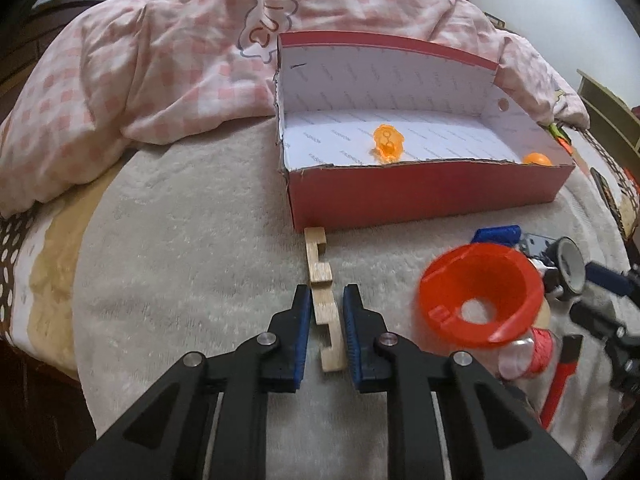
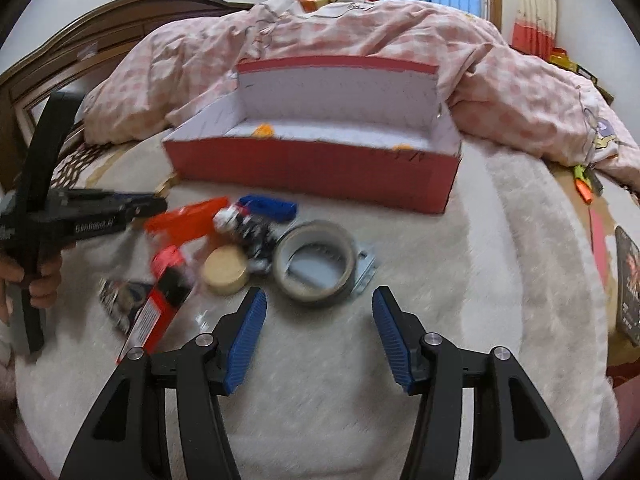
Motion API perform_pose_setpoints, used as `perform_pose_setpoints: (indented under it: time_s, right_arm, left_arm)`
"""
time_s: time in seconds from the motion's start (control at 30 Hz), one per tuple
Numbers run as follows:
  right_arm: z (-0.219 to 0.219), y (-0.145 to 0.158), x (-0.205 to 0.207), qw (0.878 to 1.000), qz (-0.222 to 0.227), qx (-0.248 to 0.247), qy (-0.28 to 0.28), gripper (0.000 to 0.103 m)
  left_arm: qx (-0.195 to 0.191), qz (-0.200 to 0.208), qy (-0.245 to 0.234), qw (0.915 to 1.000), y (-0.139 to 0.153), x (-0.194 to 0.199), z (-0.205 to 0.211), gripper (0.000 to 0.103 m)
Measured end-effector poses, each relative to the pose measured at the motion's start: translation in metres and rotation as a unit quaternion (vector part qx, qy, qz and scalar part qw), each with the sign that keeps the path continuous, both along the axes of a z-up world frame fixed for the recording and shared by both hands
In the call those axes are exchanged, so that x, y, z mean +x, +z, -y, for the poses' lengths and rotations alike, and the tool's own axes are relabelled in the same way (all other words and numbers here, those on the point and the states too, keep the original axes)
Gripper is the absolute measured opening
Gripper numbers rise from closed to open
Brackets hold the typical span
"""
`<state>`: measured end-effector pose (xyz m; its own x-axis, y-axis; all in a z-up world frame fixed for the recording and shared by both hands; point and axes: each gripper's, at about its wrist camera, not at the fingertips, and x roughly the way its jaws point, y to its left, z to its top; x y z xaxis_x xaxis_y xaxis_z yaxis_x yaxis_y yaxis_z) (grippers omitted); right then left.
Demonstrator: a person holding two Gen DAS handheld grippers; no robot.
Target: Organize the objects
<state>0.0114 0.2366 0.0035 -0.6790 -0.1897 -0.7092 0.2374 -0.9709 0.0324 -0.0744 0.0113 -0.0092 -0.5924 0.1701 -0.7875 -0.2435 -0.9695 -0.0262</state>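
Blue-padded fingers of the left gripper (image 1: 327,334) sit nearest the lens in the left wrist view, their jaws narrowly apart with a notched wooden block (image 1: 325,300) lying lengthwise between them; whether the pads actually touch the wood cannot be told. The block's far end reaches almost to the near wall of the red cardboard box (image 1: 428,196), which stands open-topped on the pale fuzzy blanket (image 1: 192,240). Inside the box lie an orange translucent toy (image 1: 387,145) near the middle and an orange ball (image 1: 537,159) in the right corner. Left of the block the blanket runs bare out to the bed's edge, where it drops into shadow; far behind, a pink checked quilt (image 1: 160,60) is heaped against the box's far and left sides. To the right the room is crowded: a red funnel (image 1: 480,296) stands just beside the left gripper, blurred, with other small clutter behind it. In the right wrist view the right gripper (image 2: 319,340) has its jaws wide apart and grips nothing, hovering over bare blanket just short of a roll of tape (image 2: 316,266). Left of the tape sit a round tan disc (image 2: 225,271) and a red-and-black packet (image 2: 160,312), both blurred. Right of the tape the blanket is open as far as the bed's right edge, and the box lies beyond the clutter.
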Motion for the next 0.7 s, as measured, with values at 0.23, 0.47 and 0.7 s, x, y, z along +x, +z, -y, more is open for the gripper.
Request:
perform_pose_setpoints:
  time_s: [0.23, 0.47, 0.7]
  right_arm:
    - [0.014, 0.000, -0.019, 1.000, 0.005, 0.018, 0.024, 0.056]
    - [0.009, 0.002, -0.011, 1.000, -0.003, 0.016, 0.015, 0.049]
    - [0.001, 0.010, 0.000, 1.000, -0.008, -0.007, 0.006, 0.049]
  left_arm:
    - [-0.005, -0.001, 0.003, 1.0000, -0.001, -0.004, -0.003, 0.017]
    - [0.026, 0.001, 0.009, 0.9996, 0.001, 0.002, 0.007, 0.010]
    - [0.037, -0.018, 0.008, 0.9991, 0.015, 0.026, 0.010, 0.010]
